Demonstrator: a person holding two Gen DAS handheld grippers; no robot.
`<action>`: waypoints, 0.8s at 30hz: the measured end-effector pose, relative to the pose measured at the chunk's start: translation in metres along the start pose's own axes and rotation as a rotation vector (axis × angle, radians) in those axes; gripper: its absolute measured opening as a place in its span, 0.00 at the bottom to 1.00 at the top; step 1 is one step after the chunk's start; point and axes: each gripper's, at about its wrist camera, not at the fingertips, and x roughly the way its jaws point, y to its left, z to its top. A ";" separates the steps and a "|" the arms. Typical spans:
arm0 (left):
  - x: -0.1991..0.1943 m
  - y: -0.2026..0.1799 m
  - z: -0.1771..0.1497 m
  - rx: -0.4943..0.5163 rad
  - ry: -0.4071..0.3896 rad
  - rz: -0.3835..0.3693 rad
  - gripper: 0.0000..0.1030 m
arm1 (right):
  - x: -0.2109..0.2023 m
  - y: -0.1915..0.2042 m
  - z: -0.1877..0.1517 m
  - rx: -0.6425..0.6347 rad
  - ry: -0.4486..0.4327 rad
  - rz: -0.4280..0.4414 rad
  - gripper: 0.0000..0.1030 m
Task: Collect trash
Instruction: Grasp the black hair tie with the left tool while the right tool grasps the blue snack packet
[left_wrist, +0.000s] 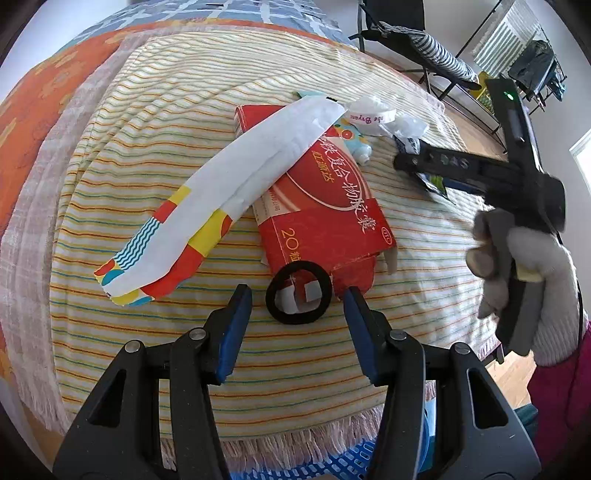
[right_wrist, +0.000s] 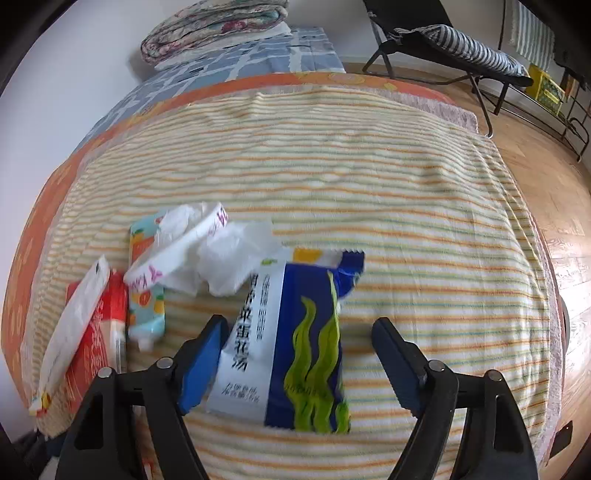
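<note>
The right gripper (right_wrist: 295, 354) is wide apart around the blue packet (right_wrist: 295, 343) lying on the striped blanket (right_wrist: 406, 206). Squeeze gently, then lift. The left gripper (left_wrist: 297, 299), also apart, waits by the black ring (left_wrist: 298, 292).

Left gripper (left_wrist: 297, 295) and right gripper (right_wrist: 297, 341) both spread wide

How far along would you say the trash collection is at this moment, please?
Nothing looks collected yet. The right gripper is open around the blue soup packet, not gripping. The left gripper hangs open near the black ring. The red box, paper strip and crumpled tissue remain.
</note>
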 end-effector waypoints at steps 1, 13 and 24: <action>0.001 0.001 0.000 -0.004 0.001 -0.002 0.51 | -0.001 -0.001 -0.001 -0.006 0.001 0.001 0.74; 0.002 0.001 0.001 0.002 0.008 -0.035 0.37 | -0.012 -0.015 -0.016 -0.035 0.009 0.040 0.65; -0.005 -0.004 -0.004 0.043 -0.006 -0.023 0.19 | -0.015 -0.019 -0.024 -0.062 0.000 0.030 0.65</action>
